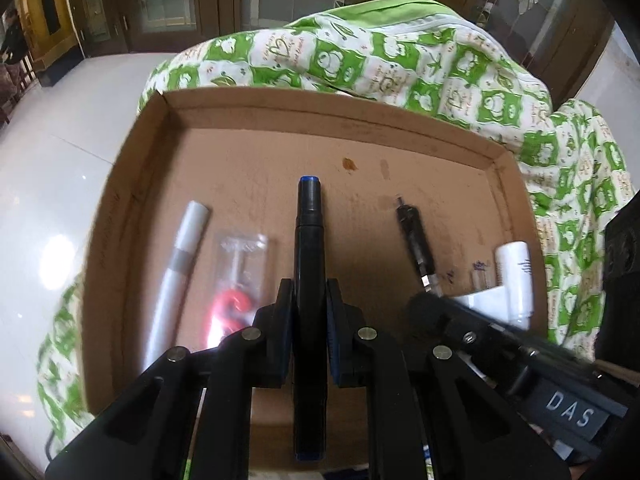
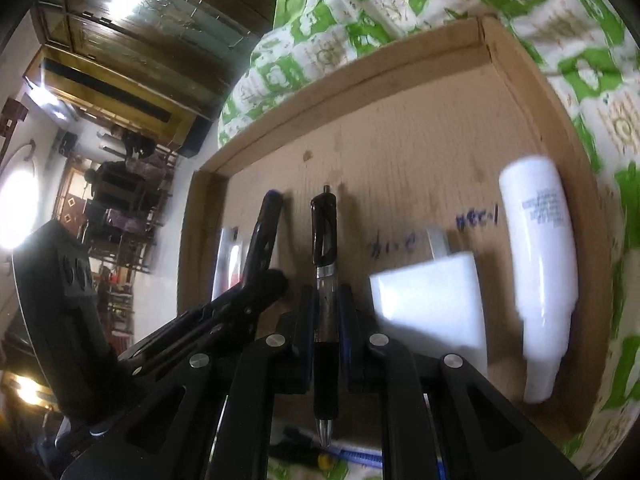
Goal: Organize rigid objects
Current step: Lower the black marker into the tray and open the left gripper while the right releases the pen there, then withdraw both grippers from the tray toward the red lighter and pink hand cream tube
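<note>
Only "DAS" reads clearly, on the right claw.

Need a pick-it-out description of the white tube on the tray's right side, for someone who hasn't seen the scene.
Find the shallow cardboard tray resting on the green-and-white frog-print blanket. Along its right wall lies the white tube. Its neighbour, a white block, is boxy and unmarked; the tube is rounded, tapers toward one end, and carries small grey print.

left tool: clamped, level | right tool: clamped, just beside left
</note>
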